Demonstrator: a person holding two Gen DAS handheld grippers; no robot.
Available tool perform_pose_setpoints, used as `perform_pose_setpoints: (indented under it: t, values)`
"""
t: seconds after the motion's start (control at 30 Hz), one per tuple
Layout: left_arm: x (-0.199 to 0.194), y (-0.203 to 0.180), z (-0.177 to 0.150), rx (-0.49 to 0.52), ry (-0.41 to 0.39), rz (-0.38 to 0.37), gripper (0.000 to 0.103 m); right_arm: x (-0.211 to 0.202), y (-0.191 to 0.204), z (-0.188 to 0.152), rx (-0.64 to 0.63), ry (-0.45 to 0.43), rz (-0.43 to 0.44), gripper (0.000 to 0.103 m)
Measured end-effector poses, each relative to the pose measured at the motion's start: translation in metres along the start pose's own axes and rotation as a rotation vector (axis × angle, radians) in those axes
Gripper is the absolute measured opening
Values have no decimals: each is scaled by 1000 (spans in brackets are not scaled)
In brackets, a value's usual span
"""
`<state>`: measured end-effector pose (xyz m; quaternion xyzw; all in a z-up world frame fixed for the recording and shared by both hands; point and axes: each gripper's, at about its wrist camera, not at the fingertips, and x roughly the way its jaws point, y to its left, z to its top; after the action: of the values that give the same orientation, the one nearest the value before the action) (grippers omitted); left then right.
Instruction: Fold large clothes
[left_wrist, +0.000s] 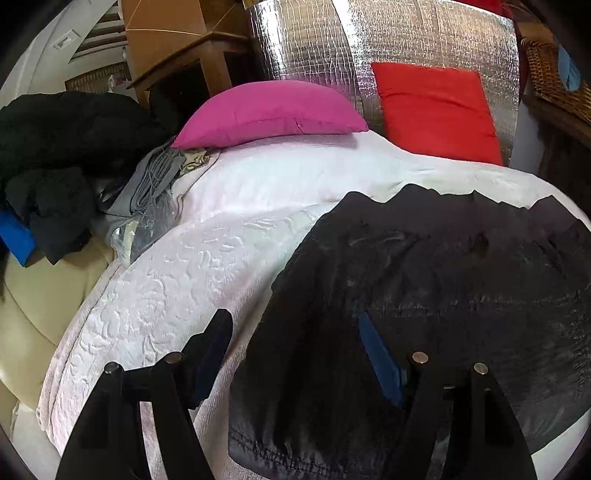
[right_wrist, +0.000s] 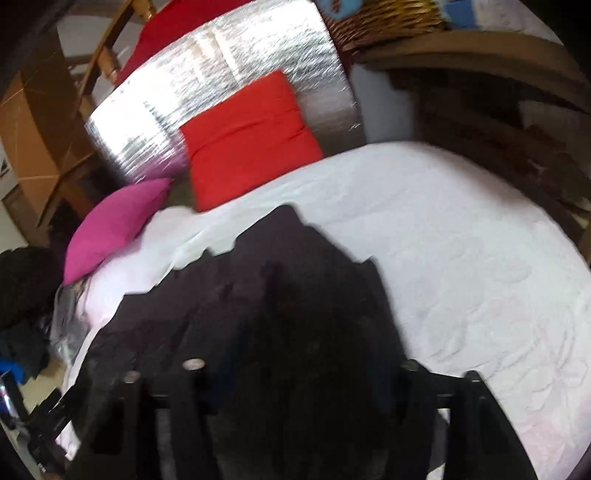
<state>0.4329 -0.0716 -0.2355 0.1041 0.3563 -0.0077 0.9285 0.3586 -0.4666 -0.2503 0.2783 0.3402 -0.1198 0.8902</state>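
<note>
A large black garment (left_wrist: 443, 280) lies spread on the white quilted bed (left_wrist: 192, 266). In the left wrist view my left gripper (left_wrist: 295, 350) is open over the garment's near left edge; its left finger (left_wrist: 210, 343) is above the quilt and its right finger (left_wrist: 380, 354) with a blue pad is over the cloth. In the right wrist view the garment (right_wrist: 288, 295) fills the middle, blurred. My right gripper (right_wrist: 299, 384) hangs over it; dark cloth hides its fingertips, so its state is unclear.
A pink pillow (left_wrist: 273, 110) and a red cushion (left_wrist: 439, 110) lie at the head of the bed against a silver foil panel (left_wrist: 424, 44). Dark clothes (left_wrist: 55, 155) and grey cloth (left_wrist: 147, 184) are heaped at the left. A wicker basket (left_wrist: 554, 81) stands at the right.
</note>
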Motion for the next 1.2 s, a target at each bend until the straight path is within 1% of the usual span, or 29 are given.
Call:
perform_pose_setpoints:
  t: [0.03, 0.1, 0.17, 0.2, 0.3, 0.4, 0.53, 0.6, 0.63, 0.73, 0.8, 0.93, 1.07, 1.13, 1.17, 1.2]
  values:
    - [0, -1, 0, 4, 1, 2, 72, 5, 2, -1, -8, 16, 3, 56]
    - [2, -2, 0, 9, 3, 4, 72, 22, 5, -8, -39, 71, -39, 56]
    - [3, -4, -1, 13, 8, 5, 72, 43, -1, -14, -38, 133, -63, 56]
    - [4, -4, -2, 14, 10, 5, 72, 48, -3, -16, -41, 139, -65, 56]
    - [5, -5, -3, 18, 18, 6, 72, 47, -3, -14, -52, 142, -77, 56]
    - [6, -4, -2, 15, 15, 8, 72, 37, -4, -9, -32, 122, -53, 56]
    - [6, -4, -2, 11, 12, 9, 72, 16, 3, -3, -31, 42, 36, 56]
    - [6, -4, -2, 10, 11, 9, 72, 11, 9, -3, -50, 21, 72, 56]
    - [7, -5, -1, 9, 11, 8, 72, 14, 13, -3, -62, 28, 75, 56]
    - [9, -7, -1, 9, 15, 5, 72, 27, 15, -10, -76, 84, 50, 56]
    - [12, -9, -1, 18, 22, 5, 72, 45, 9, -14, -74, 136, 26, 56]
    - [19, -13, -3, 37, 36, 14, 72, 46, 8, -6, -67, 134, 33, 57]
    - [24, -9, -1, 24, 41, 14, 72, 46, 11, 12, -64, 105, 45, 57]
    - [27, -7, 0, 24, 44, 20, 72, 52, 14, 23, -68, 94, 20, 58]
    - [29, -6, 0, 21, 46, 20, 72, 57, 16, 28, -77, 92, -5, 60]
    - [30, -5, 0, 19, 50, 17, 72, 63, 19, 33, -86, 89, -26, 61]
